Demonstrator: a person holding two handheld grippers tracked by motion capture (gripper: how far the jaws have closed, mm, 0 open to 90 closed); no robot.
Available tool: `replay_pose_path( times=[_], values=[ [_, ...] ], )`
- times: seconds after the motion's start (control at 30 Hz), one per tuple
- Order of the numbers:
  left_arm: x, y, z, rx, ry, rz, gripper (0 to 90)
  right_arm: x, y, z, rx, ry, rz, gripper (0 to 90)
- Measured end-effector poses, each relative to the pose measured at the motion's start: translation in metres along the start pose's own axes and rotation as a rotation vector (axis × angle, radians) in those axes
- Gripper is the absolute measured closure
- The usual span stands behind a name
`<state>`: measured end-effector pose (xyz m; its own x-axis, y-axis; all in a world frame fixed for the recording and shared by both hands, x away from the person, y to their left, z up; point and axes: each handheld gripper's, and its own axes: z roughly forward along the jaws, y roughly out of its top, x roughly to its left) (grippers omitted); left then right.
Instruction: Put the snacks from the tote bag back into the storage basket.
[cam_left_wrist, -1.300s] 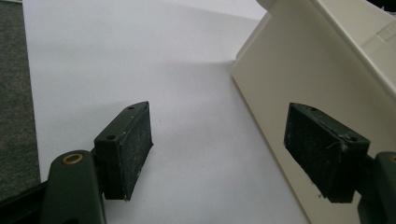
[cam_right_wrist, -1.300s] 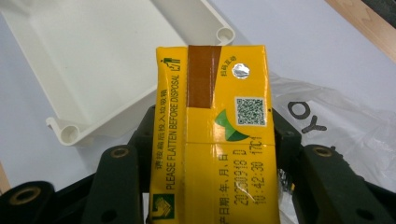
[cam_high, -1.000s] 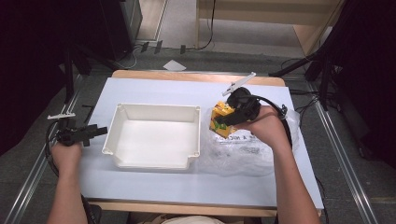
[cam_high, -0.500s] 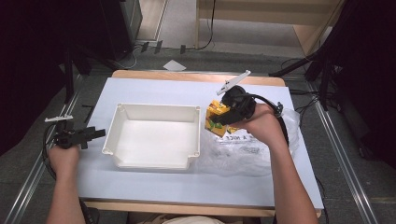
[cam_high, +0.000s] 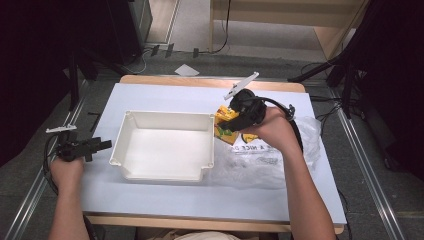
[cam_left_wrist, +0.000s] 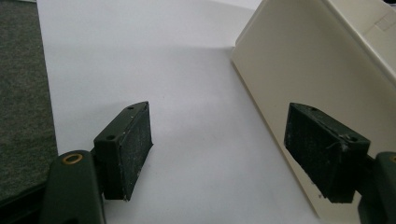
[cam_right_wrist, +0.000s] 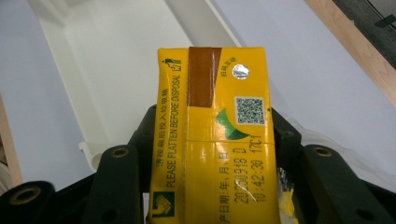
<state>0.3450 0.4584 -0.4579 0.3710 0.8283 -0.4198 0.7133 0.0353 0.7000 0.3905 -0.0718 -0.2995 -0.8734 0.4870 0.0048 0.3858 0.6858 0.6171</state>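
Observation:
My right gripper (cam_high: 231, 121) is shut on a yellow drink carton (cam_high: 225, 116), held in the air just past the right wall of the white tray (cam_high: 165, 172). In the right gripper view the carton (cam_right_wrist: 212, 140) stands between both jaws, its brown tape strip and QR code facing me, with the tray (cam_right_wrist: 116, 60) beyond it. A second yellow carton (cam_high: 225, 135) lies below on a clear plastic bag (cam_high: 260, 160). My left gripper (cam_high: 102, 145) rests open near the table's left edge. Its pads (cam_left_wrist: 128, 149) sit apart over bare table beside the tray wall (cam_left_wrist: 299, 65).
The white table (cam_high: 165, 97) has a wooden far edge. Cables and stand legs lie on the grey floor around it. A dark cable loops behind the right hand. The tray's inside holds nothing.
The right gripper has carried the carton leftward, closer to the tray's right wall. The left gripper has stayed in place.

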Motion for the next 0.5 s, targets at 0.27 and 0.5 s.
replay_pose_path(
  times=[0.27, 0.5],
  values=[
    [0.000, 0.000, 0.000, 0.000, -0.001, 0.001, 24.5, 0.000, 0.007, 0.000, -0.012, 0.009, -0.014, 52.5],
    [0.000, 0.001, 0.001, 0.002, -0.003, 0.002, 24.5, 0.000, 0.013, 0.004, -0.018, 0.012, -0.036, 52.5]
  ],
)
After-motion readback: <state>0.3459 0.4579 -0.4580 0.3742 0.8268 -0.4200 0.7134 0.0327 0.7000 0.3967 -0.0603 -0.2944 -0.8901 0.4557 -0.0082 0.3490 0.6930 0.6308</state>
